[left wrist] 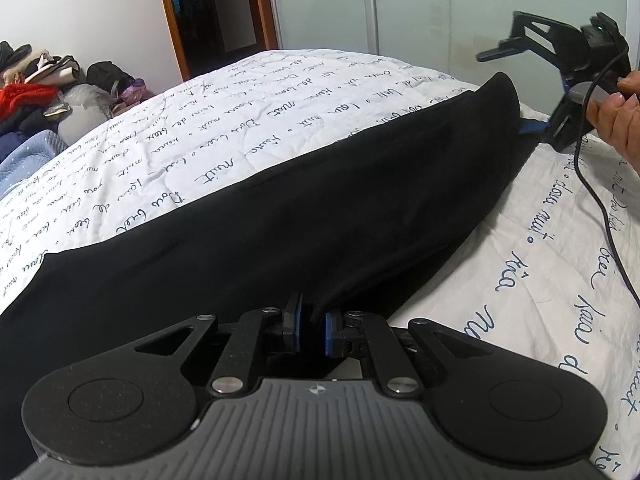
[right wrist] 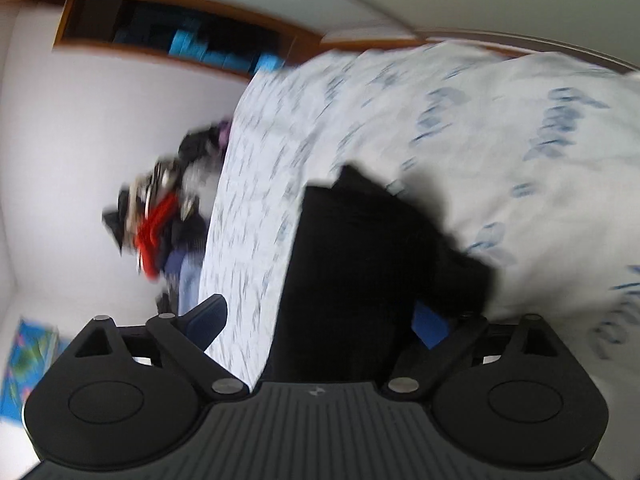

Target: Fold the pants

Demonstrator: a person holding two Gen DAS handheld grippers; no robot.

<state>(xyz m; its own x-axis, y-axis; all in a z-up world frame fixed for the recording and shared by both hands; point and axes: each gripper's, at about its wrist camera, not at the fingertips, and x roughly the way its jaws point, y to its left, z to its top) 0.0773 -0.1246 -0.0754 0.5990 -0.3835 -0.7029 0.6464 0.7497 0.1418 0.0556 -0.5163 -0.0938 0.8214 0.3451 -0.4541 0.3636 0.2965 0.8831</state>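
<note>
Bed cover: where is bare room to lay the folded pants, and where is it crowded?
Free: the printed bed cover between the black pants and the far wall, and the strip on the pants' other side, crossed by a cable. Crowded: the clothes pile beside the bed.

Black left gripper [left wrist: 312, 330]: blue-padded fingers [left wrist: 297, 322], silver screws, ribbed grey housing; right gripper [right wrist: 320, 320] alike, black cable.
</note>
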